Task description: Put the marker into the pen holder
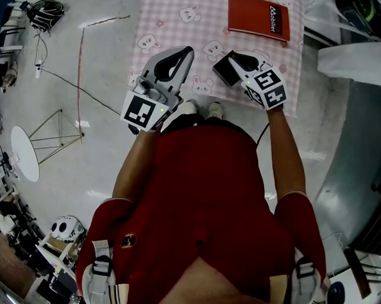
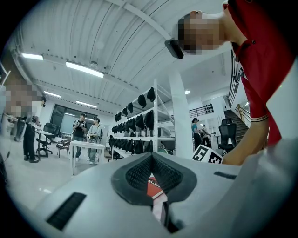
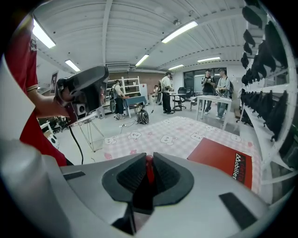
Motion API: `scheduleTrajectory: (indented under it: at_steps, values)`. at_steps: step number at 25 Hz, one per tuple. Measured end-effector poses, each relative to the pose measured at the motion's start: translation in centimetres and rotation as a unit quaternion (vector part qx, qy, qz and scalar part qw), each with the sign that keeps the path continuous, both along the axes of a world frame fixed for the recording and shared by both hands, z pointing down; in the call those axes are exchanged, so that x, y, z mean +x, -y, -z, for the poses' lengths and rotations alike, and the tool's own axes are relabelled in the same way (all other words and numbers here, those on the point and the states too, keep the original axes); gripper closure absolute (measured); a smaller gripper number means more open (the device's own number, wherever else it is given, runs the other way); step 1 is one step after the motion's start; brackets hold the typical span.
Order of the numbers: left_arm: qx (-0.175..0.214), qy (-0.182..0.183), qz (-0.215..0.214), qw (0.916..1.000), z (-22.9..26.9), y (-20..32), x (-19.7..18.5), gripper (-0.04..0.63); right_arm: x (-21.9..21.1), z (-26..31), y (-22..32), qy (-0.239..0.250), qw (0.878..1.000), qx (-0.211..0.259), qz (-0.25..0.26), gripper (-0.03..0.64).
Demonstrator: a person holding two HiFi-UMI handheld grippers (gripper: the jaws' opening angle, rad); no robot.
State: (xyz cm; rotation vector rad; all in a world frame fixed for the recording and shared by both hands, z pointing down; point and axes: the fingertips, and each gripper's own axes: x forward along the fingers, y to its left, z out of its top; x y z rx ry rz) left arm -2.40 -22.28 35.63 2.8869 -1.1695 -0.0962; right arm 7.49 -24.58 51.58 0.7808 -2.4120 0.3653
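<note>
A red marker stands upright between the dark pads of my right gripper, which is shut on it. In the head view that gripper hovers over the near edge of the pink bunny-print cloth, and the marker itself is hidden. My left gripper hangs beside it on the left, also over the cloth's near edge. In its own view the left gripper has its jaws together at the tips with nothing held. No pen holder shows in any view.
A red notebook lies at the far right of the cloth, also visible as the red notebook ahead of the right jaws. Cables and a wire stand sit on the floor to the left. Shelving and people stand in the background.
</note>
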Motion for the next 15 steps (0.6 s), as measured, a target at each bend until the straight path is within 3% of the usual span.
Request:
scheduleTrajectory:
  at_steps: [15]
  values:
    - [-0.003, -0.002, -0.01, 0.9999, -0.2, 0.7, -1.1, 0.589, -0.5, -2.2, 0.3, -0.04, 0.999, -0.01, -0.011, 0.572]
